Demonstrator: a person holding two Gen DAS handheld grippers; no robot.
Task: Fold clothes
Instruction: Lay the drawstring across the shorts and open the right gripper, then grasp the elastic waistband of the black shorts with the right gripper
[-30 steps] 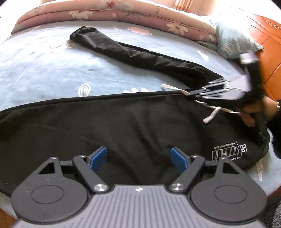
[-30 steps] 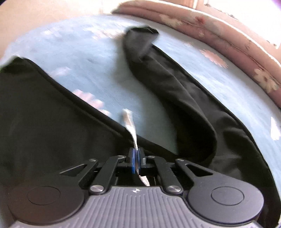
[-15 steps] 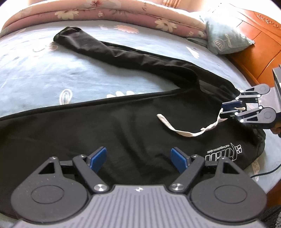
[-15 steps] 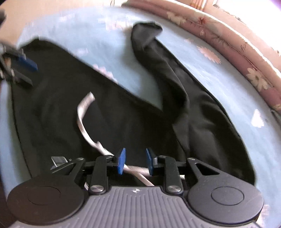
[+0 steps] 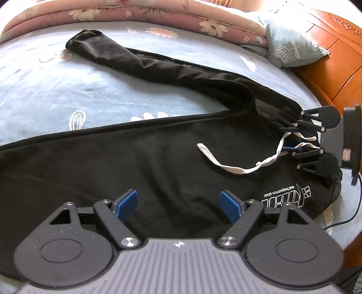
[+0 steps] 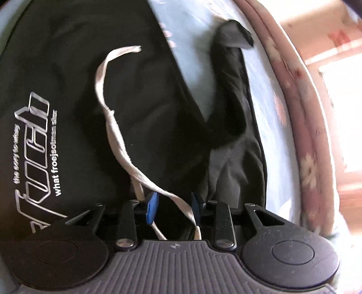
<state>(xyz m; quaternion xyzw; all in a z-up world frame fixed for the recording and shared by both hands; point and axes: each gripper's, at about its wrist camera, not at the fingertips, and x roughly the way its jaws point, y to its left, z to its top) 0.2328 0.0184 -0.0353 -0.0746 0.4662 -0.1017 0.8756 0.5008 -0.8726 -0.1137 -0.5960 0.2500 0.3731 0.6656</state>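
A: Where do the trousers (image 5: 126, 158) lie relative to the tools?

B: Flat on the bed (image 5: 56, 95). Long axis runs left-right across the left-wrist view. Waistband at the right end, near leg stretches off to the left, far leg (image 5: 158, 65) splays away toward the far left, its cuff close to the pink quilt (image 5: 135, 11).

A: Left tool (image 5: 178, 204)?

B: Jaws wide, nothing between them. It hovers over the near leg, mid-length.

A: Right tool (image 5: 291, 140)?

B: At the waistband end, just by the white drawstring (image 5: 226, 166). Its jaws have just been opening; they stand part open. In the right-wrist view the cord passes loose between the blue pads (image 6: 152, 208), so not clamped.

A: So which tool is nearer what?

B: Right tool owns the waistband, left tool the near leg. The far leg is well away from both. Judgement: it has to come over onto the near leg first, and the left tool sits closer to its cuff end.

A: Risk?

B: The loose drawstring lies on top of the fabric and could get trapped in the fold.
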